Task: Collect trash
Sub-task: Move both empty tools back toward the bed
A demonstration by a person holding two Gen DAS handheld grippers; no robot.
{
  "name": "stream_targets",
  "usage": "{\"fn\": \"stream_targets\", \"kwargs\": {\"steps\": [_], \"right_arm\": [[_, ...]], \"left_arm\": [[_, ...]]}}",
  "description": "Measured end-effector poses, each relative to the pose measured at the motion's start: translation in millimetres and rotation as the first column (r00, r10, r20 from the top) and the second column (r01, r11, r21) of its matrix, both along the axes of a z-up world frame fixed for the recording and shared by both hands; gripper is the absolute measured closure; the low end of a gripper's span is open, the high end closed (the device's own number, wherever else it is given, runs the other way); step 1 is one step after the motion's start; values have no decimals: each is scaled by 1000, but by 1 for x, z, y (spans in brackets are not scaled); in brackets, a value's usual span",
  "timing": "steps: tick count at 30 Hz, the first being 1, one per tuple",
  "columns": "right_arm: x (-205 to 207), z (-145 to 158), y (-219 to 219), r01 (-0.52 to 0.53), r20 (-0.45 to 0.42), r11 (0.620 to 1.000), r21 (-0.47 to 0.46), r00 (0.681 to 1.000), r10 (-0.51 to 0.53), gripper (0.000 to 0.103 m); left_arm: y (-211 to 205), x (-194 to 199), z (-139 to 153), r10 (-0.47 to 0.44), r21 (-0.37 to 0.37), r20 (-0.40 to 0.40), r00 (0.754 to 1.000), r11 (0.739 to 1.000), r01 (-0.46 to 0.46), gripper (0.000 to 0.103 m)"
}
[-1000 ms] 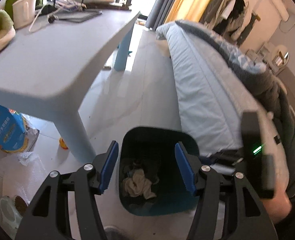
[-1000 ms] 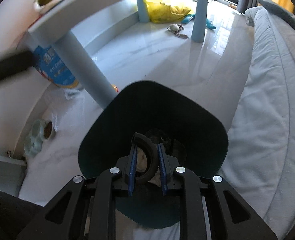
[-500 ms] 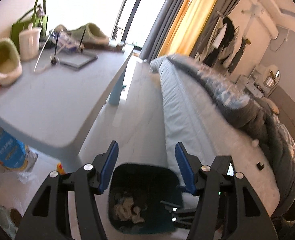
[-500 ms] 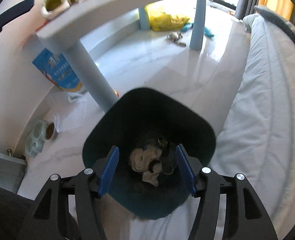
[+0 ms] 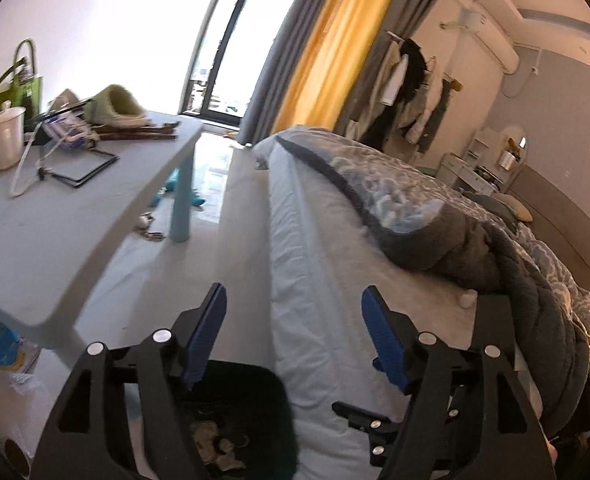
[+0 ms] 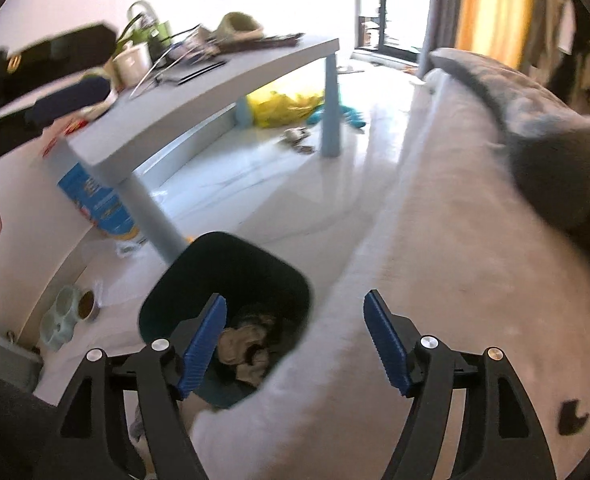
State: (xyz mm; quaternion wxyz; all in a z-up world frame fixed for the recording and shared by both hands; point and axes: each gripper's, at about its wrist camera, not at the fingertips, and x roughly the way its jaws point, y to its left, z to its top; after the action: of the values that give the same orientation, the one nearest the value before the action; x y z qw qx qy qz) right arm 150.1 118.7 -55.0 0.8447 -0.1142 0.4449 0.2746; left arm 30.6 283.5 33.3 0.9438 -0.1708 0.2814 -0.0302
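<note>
The right tool (image 6: 295, 340) hangs above the edge of the bed (image 6: 455, 280) with its blue pads spread wide; its jaws have just been opening, and nothing sits between them. Just below and to its left stands the dark teal bin (image 6: 223, 264) on the pale floor, pressed close against the side of the mattress and right beside a leg of the pale blue surface (image 6: 231, 76). Inside the bin lies the trash (image 6: 243, 344): crumpled pale wads mixed with darker scraps. The left tool (image 5: 293, 336) is likewise agape, its jaws having just widened further, and it carries nothing; between its pads shows only the light sheet of the bed. In the left wrist view the bin sits at the bottom of the frame under the left finger, with the same crumpled pieces inside. On the surface rest a white cup (image 5: 5, 136), a green bag (image 5: 11, 92), a green slipper (image 5: 115, 106) and a flat dark frame (image 5: 83, 168). A grey quilt (image 5: 475, 232) is heaped on the bed. A small dark scrap (image 6: 571, 416) lies on the sheet near the right tool's right finger. Under the surface sit a yellow bag (image 6: 287, 104) and a blue package (image 6: 99, 204).
</note>
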Motion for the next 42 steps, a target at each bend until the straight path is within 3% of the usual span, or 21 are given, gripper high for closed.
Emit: {"fn": "stream_targets", "kwargs": {"steps": [12, 23, 29, 34, 38, 42], "right_arm": [[21, 18, -117, 182, 64, 983, -4, 981, -182, 18], [39, 27, -184, 260, 92, 966, -6, 962, -258, 14], [53, 29, -232, 326, 98, 945, 18, 940, -326, 11], [65, 28, -263, 369, 93, 928, 52, 923, -373, 9], [72, 25, -274, 374, 86, 926, 44, 922, -376, 9], [80, 23, -285, 378, 79, 925, 51, 921, -381, 9]], "left_arm": [[-93, 41, -4, -112, 33, 3, 994, 993, 112, 19], [-158, 62, -26, -210, 76, -49, 977, 974, 213, 14], [-208, 66, -41, -310, 88, -92, 946, 944, 318, 14], [-256, 70, -55, -403, 114, -138, 904, 901, 419, 14], [-287, 75, -63, -460, 127, -157, 874, 868, 479, 14], [-305, 85, -70, -486, 109, -170, 858, 856, 506, 14]]}}
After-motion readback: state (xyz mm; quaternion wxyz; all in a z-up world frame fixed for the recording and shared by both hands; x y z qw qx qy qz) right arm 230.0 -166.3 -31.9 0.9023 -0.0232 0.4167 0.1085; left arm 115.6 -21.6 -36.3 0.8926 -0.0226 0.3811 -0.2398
